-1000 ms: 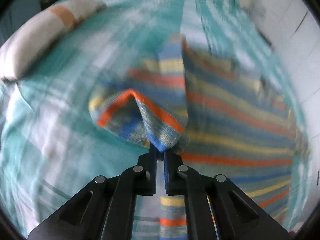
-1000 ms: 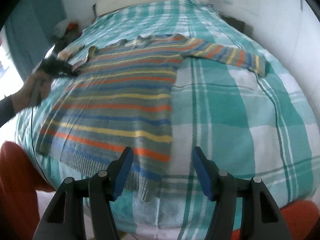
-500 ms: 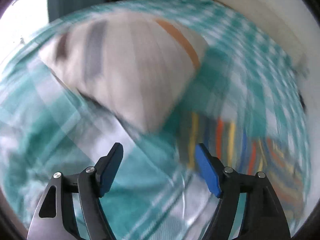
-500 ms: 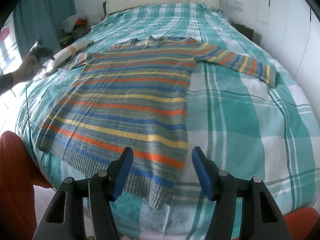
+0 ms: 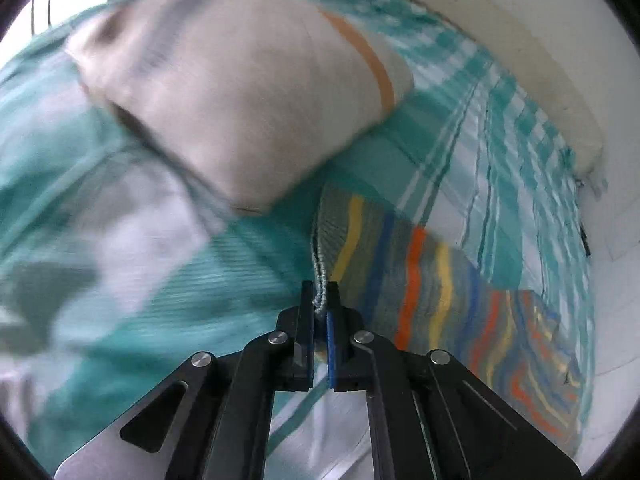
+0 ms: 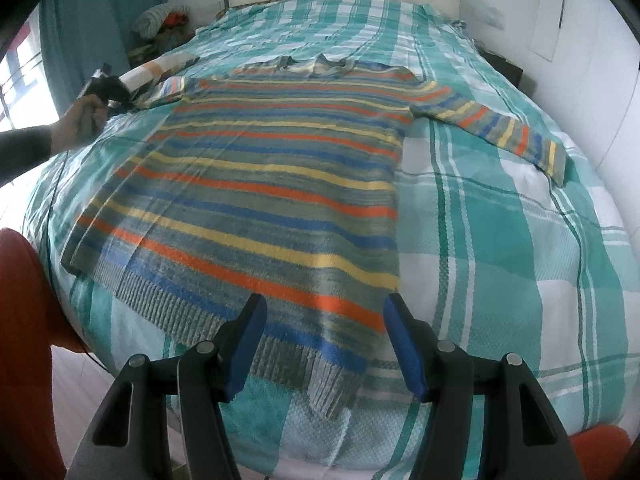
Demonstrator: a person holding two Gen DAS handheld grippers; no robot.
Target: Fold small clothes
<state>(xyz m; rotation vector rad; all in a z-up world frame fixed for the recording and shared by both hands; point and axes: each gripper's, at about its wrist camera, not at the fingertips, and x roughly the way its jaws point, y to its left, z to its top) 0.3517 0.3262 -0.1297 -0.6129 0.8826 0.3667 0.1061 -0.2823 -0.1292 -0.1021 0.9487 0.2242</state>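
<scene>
Left fingers: your left gripper has its fingers pinched narrow on the ribbed cuff of the sweater's left sleeve; the knit edge sits right between them.
Right fingers: your right gripper hangs wide apart and holds nothing, just above the near hem.
Sweater: the striped sweater lies flat and face up on the bed, hem near you, collar far, body spread on the left half of the plaid cover.
Sleeves: two. The right sleeve reaches out to the right, fully extended; the left one ends at your left hand, close to the pillow.
Pillow: one pale pillow with an orange stripe, far left, just beside the gripped cuff.
Done: as far as I can judge, only the laying out; no fold shows anywhere on the body.
Left: both sleeves to bring in across the body, then the hem up toward the collar.
Count: one sweater, two grippers, one pillow, one bed.
</scene>
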